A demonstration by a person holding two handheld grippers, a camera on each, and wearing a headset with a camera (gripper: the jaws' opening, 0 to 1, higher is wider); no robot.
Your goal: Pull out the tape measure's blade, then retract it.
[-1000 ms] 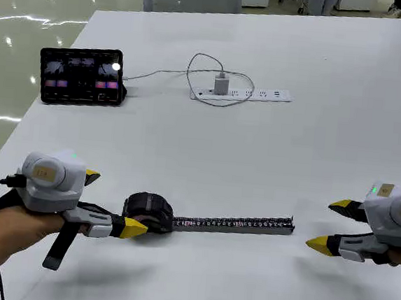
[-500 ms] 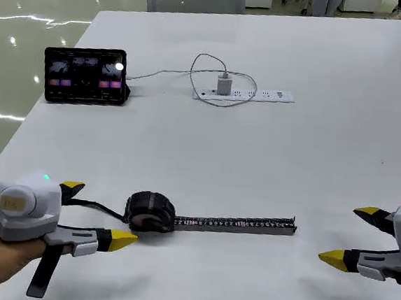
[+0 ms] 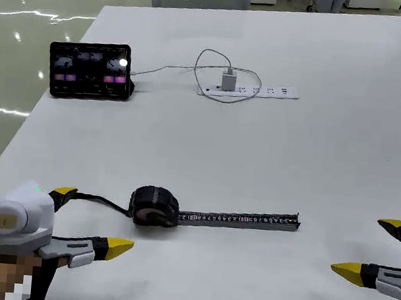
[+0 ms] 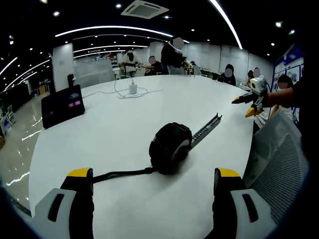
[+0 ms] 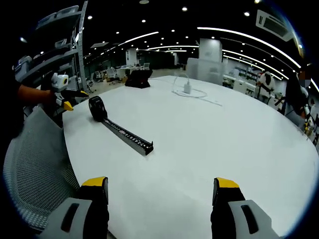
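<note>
Now that the left tool (image 3: pixel 95 219) and right tool (image 3: pixel 368 246) have drawn back, jaws apart and empty, the tape measure (image 3: pixel 155 206) lies untouched on the worktop (image 3: pixel 257 148) between them, its blade (image 3: pixel 240 219) out, so retracting it remains

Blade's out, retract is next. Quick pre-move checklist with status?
1. Blade extended, flat on the table: ok.
2. Left hand-held gripper open and lined up on the tape measure case: ok, jaws apart, short of the case, not touching.
3. Right hand-held gripper open and off the blade tip: ok, bare table between them.
4. Strap out of the way: not ok, it trails from the case toward the left jaws and may snag.
5. Blade lock or release state: cannot tell, too small to see.
6. Tablet and power strip clear of the work: ok, far side of the table.
</note>
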